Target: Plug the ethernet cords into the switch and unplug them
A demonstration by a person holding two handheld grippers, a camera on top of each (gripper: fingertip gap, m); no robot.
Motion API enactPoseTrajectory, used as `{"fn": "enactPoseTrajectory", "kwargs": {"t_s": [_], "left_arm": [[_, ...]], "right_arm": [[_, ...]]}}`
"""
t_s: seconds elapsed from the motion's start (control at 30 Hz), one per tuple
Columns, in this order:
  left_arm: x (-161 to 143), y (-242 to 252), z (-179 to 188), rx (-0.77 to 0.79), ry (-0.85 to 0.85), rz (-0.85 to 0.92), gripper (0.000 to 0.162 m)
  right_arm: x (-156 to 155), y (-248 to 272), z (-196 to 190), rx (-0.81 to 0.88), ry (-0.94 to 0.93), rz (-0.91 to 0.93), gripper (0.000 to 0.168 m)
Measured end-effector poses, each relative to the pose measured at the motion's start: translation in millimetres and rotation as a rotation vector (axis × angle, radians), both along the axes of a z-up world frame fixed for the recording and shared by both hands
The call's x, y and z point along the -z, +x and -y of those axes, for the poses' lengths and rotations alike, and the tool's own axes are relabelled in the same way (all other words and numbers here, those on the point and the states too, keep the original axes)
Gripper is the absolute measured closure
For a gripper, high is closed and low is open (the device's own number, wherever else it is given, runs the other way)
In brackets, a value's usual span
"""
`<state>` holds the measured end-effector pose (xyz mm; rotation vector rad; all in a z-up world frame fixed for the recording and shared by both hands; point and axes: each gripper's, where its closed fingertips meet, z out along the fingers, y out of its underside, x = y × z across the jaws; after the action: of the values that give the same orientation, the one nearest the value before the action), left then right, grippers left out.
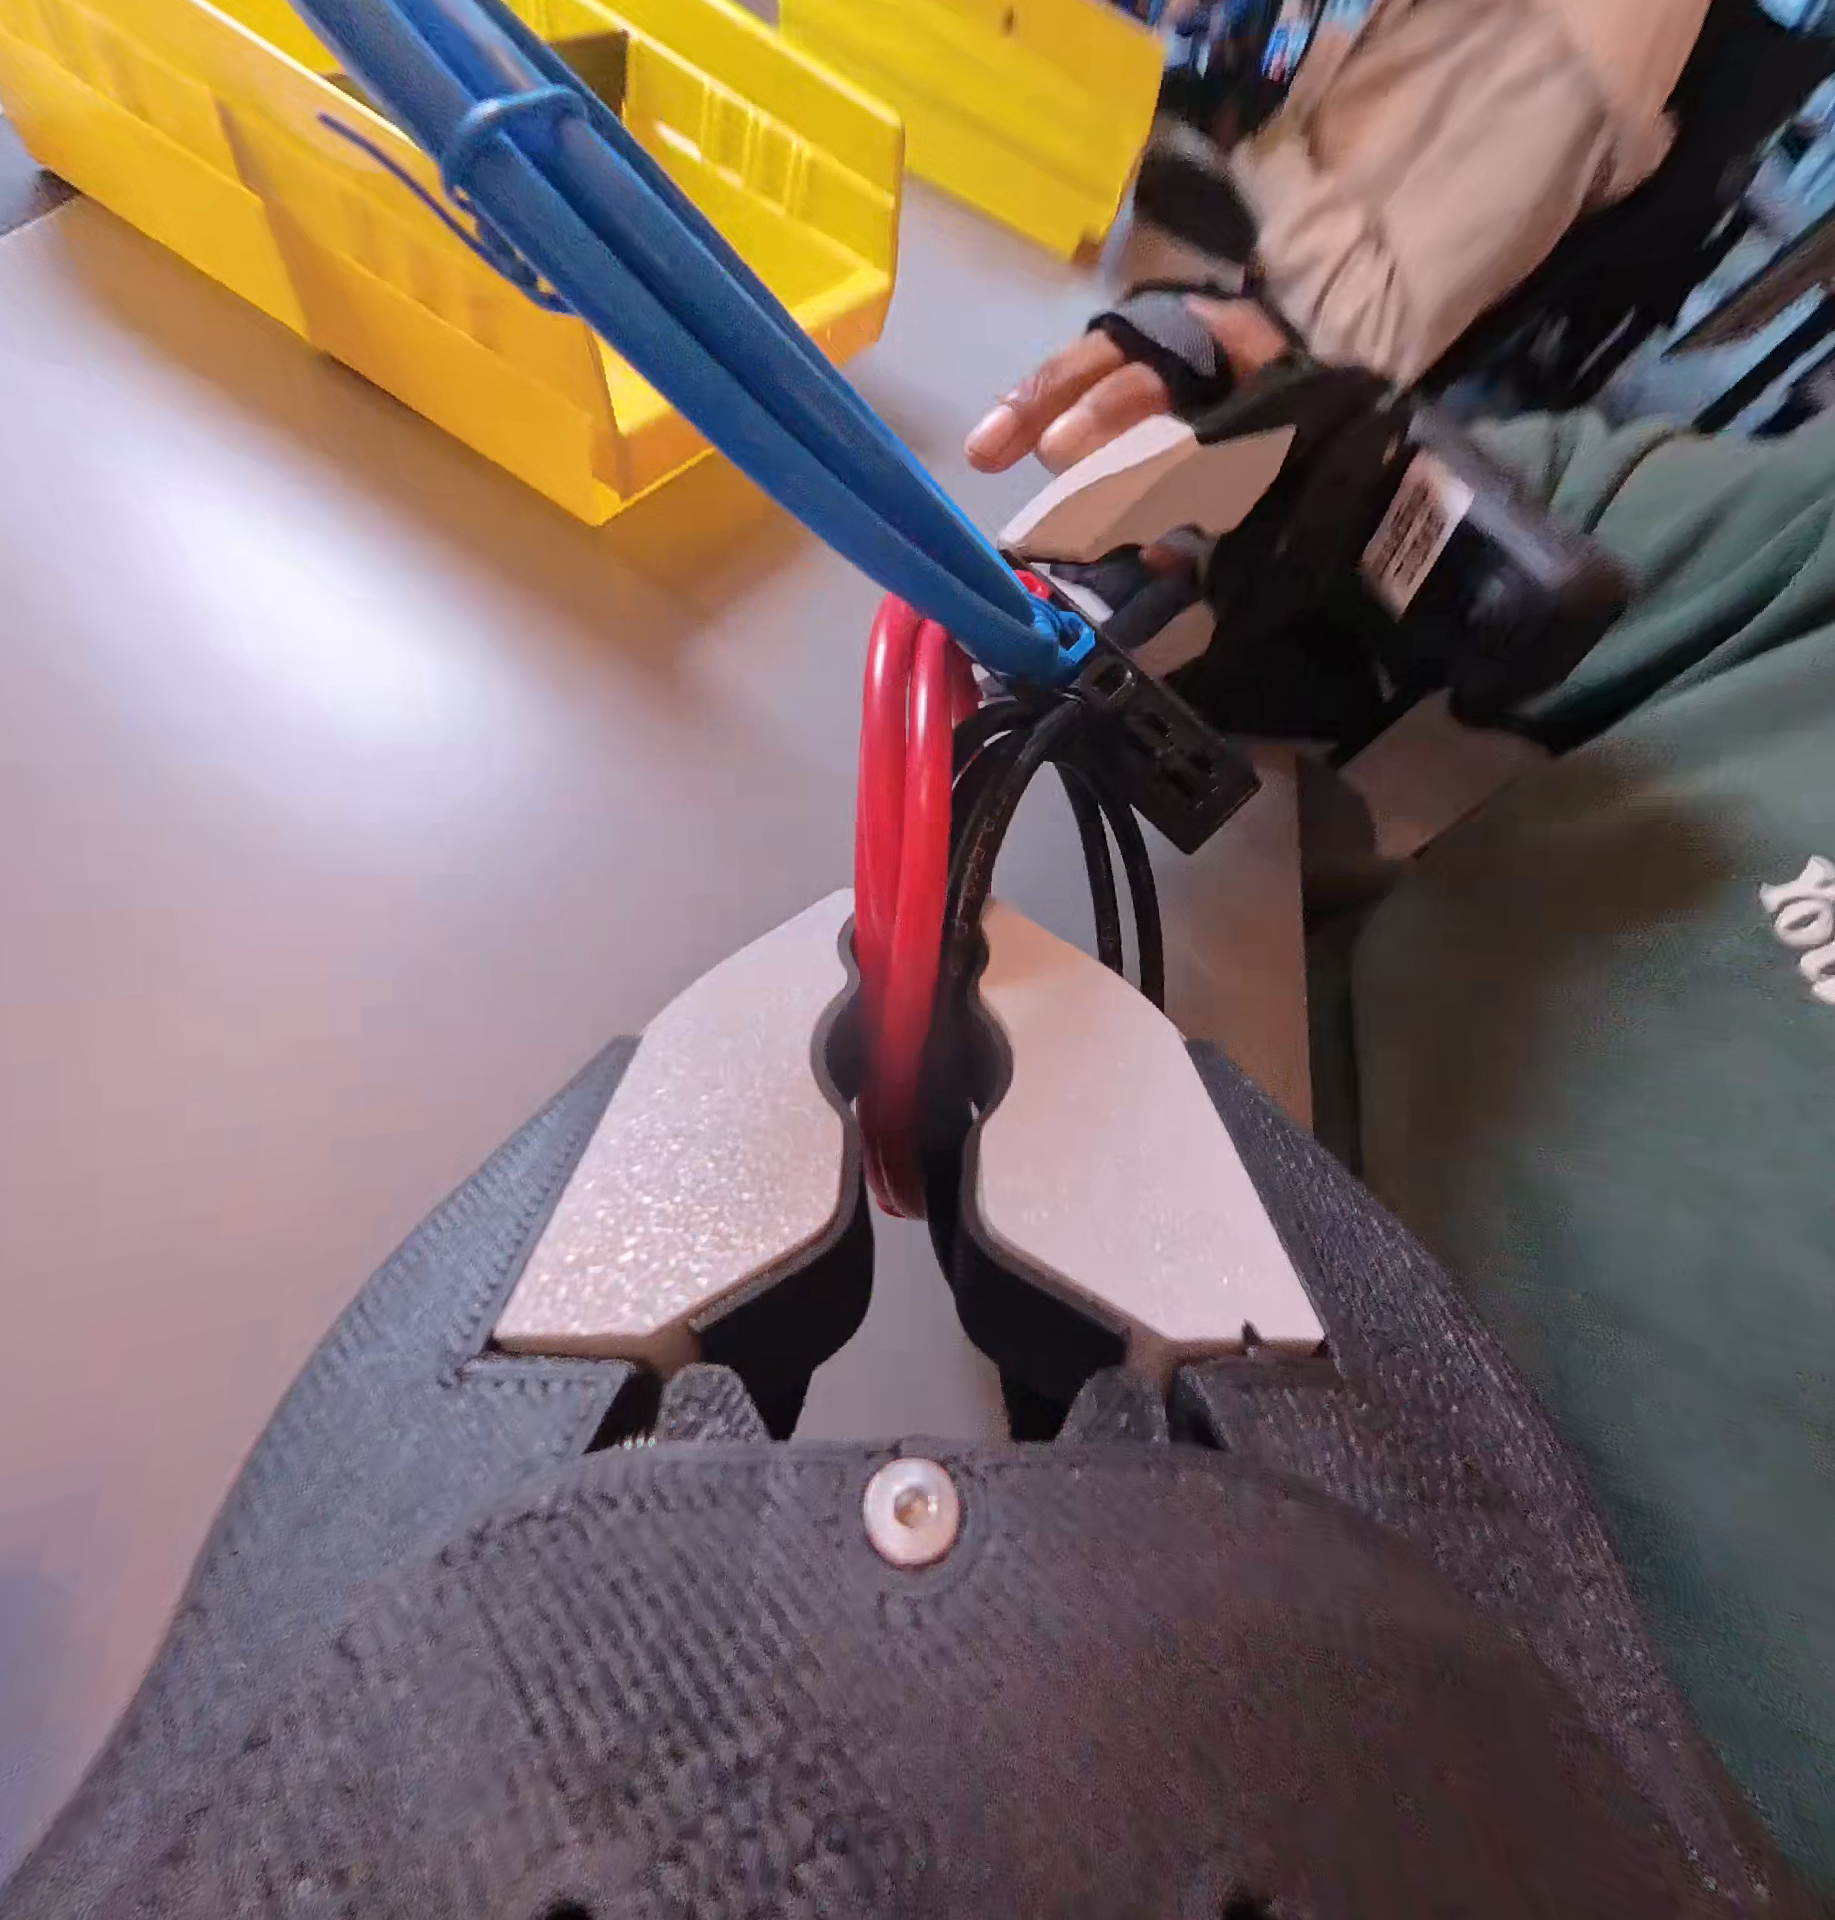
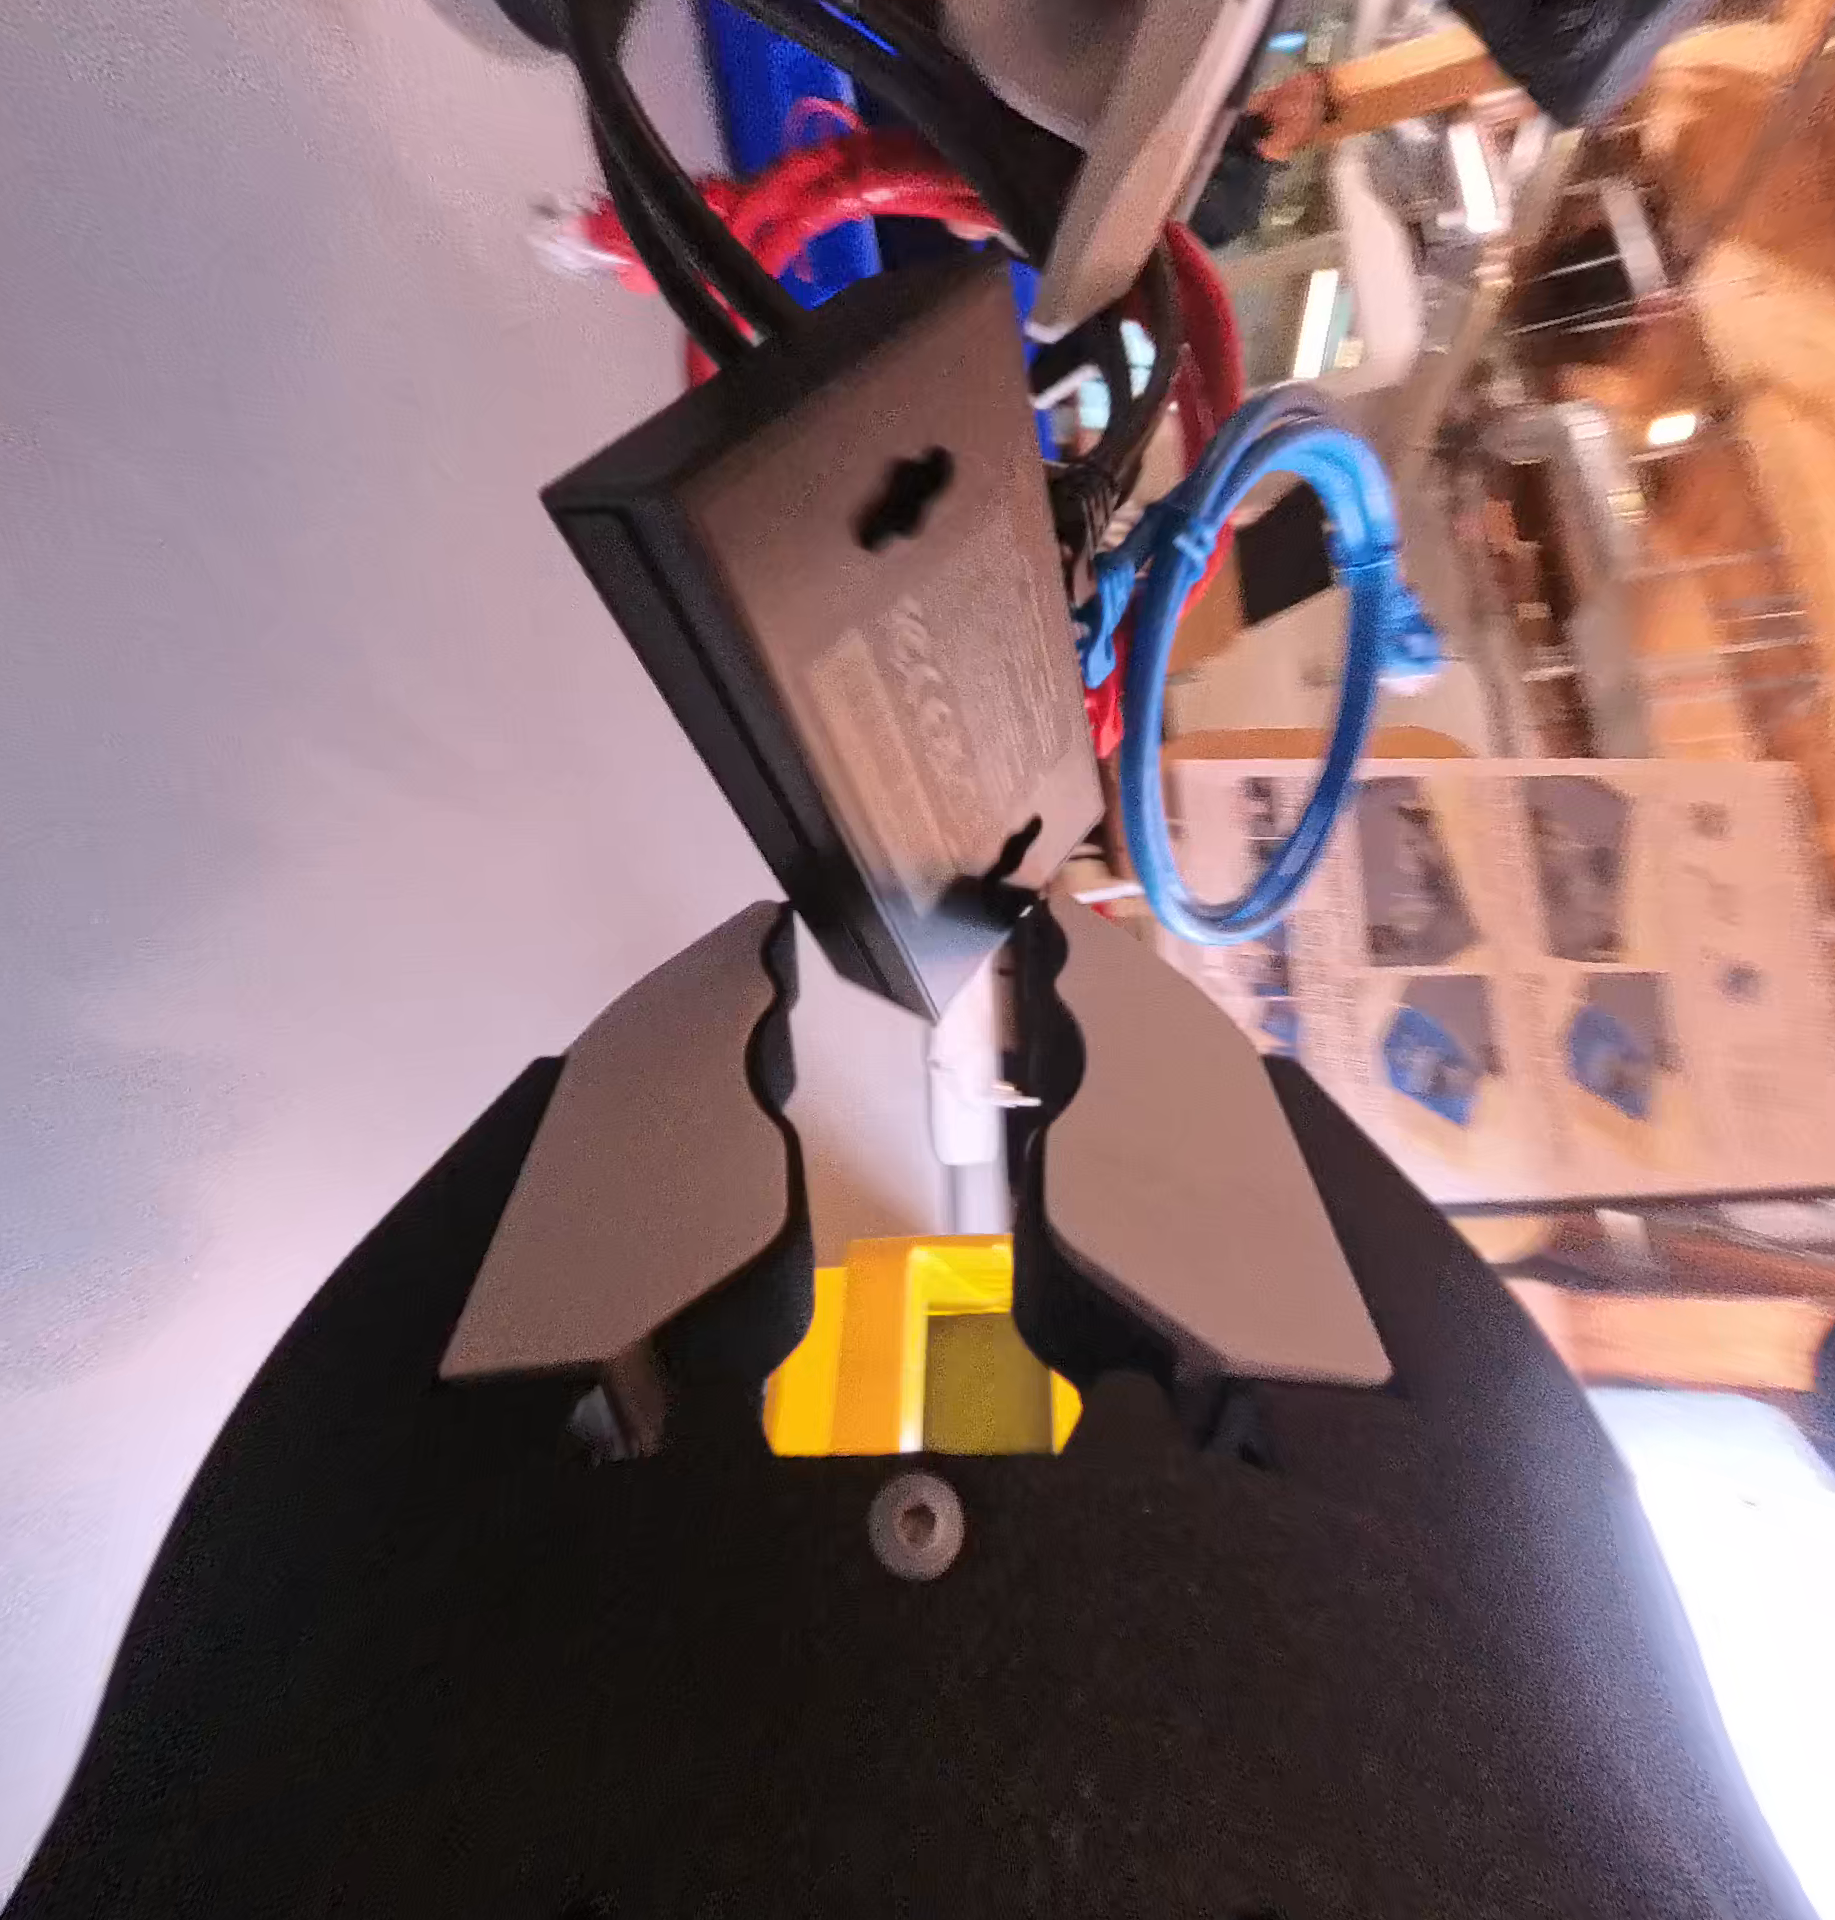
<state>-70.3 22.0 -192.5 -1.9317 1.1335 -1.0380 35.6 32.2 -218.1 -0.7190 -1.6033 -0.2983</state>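
My left gripper (image 1: 913, 935) is shut on looped red cords (image 1: 892, 831) and black cords (image 1: 996, 821), held above the table. A tied blue cord (image 1: 705, 343) runs up and left from the small black switch (image 1: 1183, 769). My right gripper (image 2: 913, 925) is shut on a corner of the switch (image 2: 892, 644), which hangs tilted in the air. A white plug (image 2: 960, 1101) lies between its fingers, against the right one. A blue cord coil (image 2: 1256, 665) hangs right of the switch and red cords (image 2: 840, 197) behind it. The right gripper's fingers (image 1: 1121, 488) show beyond the switch.
Two yellow bins (image 1: 456, 260) (image 1: 996, 94) stand at the far side of the grey table (image 1: 321, 727). A gloved hand (image 1: 1100, 384) and a green sleeve (image 1: 1619, 1039) are on the right. A yellow bin (image 2: 892, 1351) shows between the right fingers; printed cardboard boxes (image 2: 1515, 987) stand behind.
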Motion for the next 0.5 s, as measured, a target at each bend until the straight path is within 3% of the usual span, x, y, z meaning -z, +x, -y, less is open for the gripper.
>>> {"fn": "enactPoseTrajectory", "kwargs": {"t_s": [0.13, 0.2, 0.23, 0.37, 0.43, 0.5], "left_arm": [[-9, -13, -12, 0.02, 0.048, -0.19, 0.148], [-6, -16, -12, 0.092, 0.032, -0.266, 0.149], [-3, -15, -8, 0.161, 0.016, -0.305, 0.148], [17, -5, 18, 0.447, -0.085, -0.467, 0.148], [20, 7, 28, 0.561, -0.087, -0.489, 0.148], [20, 19, 34, 0.64, -0.061, -0.506, 0.148]], "right_arm": [[8, 17, 27, -0.082, -0.586, 0.095, 0.116], [-26, 12, 57, -0.186, -0.987, 0.015, 0.111], [-49, 9, 62, -0.219, -1.071, -0.024, 0.106], [-94, -5, 44, -0.156, -0.962, 0.066, 0.093], [-101, -13, 28, -0.093, -0.881, 0.18, 0.092], [-92, -16, 17, -0.05, -0.938, 0.33, 0.091]]}}
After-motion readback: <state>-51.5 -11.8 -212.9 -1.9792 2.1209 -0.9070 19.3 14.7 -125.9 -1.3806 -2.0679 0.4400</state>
